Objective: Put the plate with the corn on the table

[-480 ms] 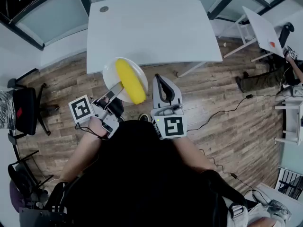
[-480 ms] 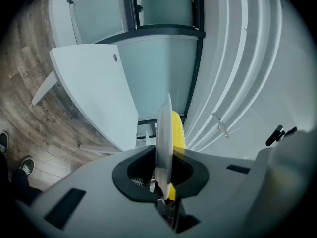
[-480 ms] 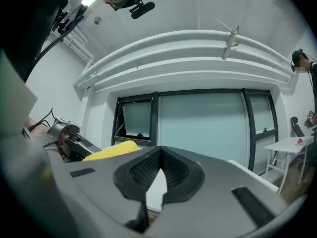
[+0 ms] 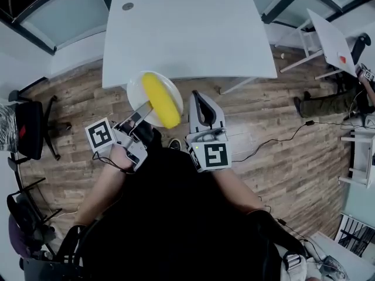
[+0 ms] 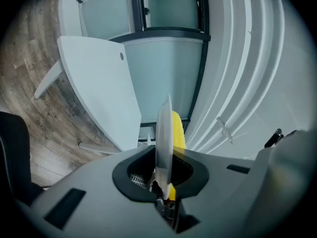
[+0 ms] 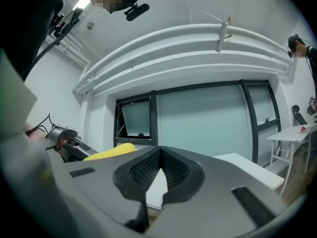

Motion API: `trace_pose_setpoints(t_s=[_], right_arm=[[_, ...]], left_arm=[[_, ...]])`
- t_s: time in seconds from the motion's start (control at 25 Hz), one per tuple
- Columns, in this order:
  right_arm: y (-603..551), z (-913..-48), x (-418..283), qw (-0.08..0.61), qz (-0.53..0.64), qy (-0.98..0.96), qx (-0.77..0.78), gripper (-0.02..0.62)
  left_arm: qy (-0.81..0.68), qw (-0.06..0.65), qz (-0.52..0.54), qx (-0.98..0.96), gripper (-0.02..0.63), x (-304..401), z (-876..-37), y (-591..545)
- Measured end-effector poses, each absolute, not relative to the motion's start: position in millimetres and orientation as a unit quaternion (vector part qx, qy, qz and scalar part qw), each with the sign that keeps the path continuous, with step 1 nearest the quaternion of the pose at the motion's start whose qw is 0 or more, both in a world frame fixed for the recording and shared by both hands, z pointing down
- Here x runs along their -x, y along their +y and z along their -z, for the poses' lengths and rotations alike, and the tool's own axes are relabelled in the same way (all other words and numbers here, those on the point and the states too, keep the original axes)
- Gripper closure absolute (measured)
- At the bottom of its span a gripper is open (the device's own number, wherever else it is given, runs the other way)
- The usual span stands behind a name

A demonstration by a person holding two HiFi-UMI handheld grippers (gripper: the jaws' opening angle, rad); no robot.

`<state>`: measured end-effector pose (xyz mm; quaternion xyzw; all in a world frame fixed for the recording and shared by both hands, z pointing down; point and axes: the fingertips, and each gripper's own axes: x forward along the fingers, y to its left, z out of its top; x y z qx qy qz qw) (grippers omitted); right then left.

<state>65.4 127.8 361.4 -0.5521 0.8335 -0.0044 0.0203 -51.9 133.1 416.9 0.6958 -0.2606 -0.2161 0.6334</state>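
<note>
A white plate (image 4: 137,89) carrying a yellow corn cob (image 4: 159,100) is held in the air over the wooden floor, just in front of the white table's (image 4: 187,34) near edge. My left gripper (image 4: 142,111) is shut on the plate's near rim. In the left gripper view the plate (image 5: 164,133) stands edge-on between the jaws, the corn (image 5: 178,130) behind it, and the left gripper (image 5: 161,185) pinches its rim. My right gripper (image 4: 197,96) hangs beside the plate on its right, shut and holding nothing. Its own view shows the right gripper (image 6: 159,155) with tips together and the corn (image 6: 111,151) to the left.
Black chairs (image 4: 29,130) stand at the left. A second white table (image 4: 328,34) and a person (image 4: 363,81) are at the far right. A cable (image 4: 275,139) runs over the wooden floor. Glass panels (image 5: 163,68) rise behind the table (image 5: 99,83).
The head view has shifted a little. The plate, the corn and both grippers keep the same pose in front of the table.
</note>
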Motion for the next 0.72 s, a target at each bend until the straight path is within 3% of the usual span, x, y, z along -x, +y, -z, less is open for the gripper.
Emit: trace_pose_setpoints(t_s=[0.2, 0.72], right_arm=[[107, -371, -68, 0.029, 0.020, 0.831, 0.555, 0.594], [-62, -377, -55, -0.023, 0.013, 0.832, 0.555, 0.594]], left_arm=[[-0.264, 0.637, 0.212, -0.693, 0.569, 57, -425, 107], [-0.227, 0.645, 0.161, -0.712, 0.569, 44, -477, -78]])
